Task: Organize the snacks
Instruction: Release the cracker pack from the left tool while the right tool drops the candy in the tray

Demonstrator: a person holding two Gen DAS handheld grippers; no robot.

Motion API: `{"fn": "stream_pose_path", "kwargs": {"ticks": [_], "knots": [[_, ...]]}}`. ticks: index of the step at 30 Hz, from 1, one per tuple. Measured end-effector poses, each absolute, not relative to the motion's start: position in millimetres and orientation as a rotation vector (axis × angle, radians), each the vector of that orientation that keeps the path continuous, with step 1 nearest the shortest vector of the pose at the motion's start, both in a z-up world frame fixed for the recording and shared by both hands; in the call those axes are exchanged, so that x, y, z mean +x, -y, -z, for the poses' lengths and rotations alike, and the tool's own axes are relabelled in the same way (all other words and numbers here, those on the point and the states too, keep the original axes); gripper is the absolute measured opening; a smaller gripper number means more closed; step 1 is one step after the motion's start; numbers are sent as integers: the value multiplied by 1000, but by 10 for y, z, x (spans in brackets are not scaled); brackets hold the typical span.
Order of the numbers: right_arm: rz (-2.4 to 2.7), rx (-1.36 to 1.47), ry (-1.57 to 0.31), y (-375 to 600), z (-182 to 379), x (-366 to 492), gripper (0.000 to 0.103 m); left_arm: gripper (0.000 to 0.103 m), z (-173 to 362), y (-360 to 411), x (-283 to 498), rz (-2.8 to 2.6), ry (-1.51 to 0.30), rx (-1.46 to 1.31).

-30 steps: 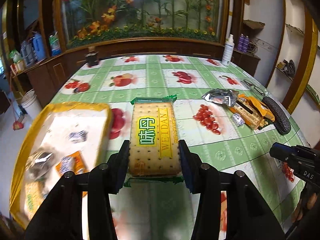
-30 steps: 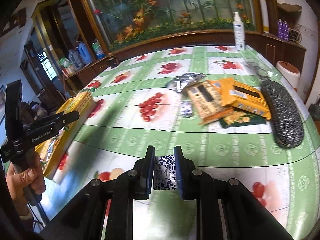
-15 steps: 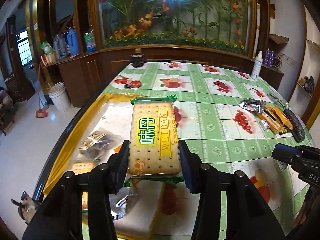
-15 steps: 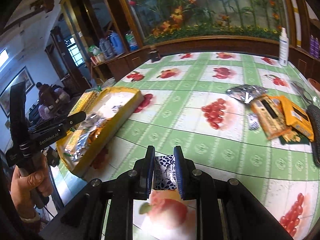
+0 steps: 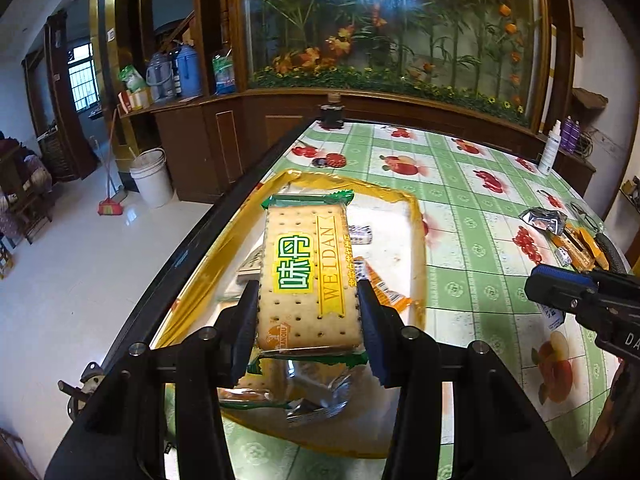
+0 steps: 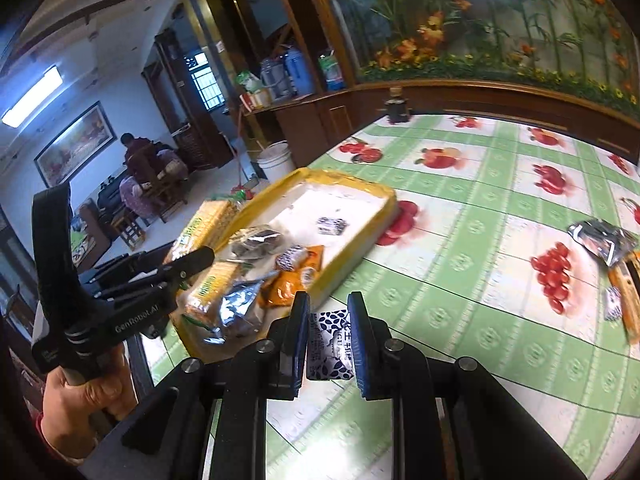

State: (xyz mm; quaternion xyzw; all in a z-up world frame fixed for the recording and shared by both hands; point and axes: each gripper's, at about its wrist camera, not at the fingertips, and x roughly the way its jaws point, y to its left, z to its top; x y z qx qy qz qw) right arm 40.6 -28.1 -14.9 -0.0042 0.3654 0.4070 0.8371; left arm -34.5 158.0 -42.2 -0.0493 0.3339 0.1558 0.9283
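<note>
Reading "WEIDAN", cracker packet in left tool.

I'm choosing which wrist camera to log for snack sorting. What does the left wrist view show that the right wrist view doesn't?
Only the left wrist view: the face of the cracker pack gripped by the left gripper.

Only the right wrist view: the small blue-and-white packet pinched in the right gripper, and the hand holding the left gripper.

Both: the yellow tray of snacks.
</note>
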Motion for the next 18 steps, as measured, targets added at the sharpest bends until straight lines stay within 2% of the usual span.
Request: {"fn": "stream_pose_path", "kwargs": {"ticks": [18], "knots": [[-966,-37,-807,-626,350,506,19,45,651,-1875,-413,-351,-731,-148]]}}
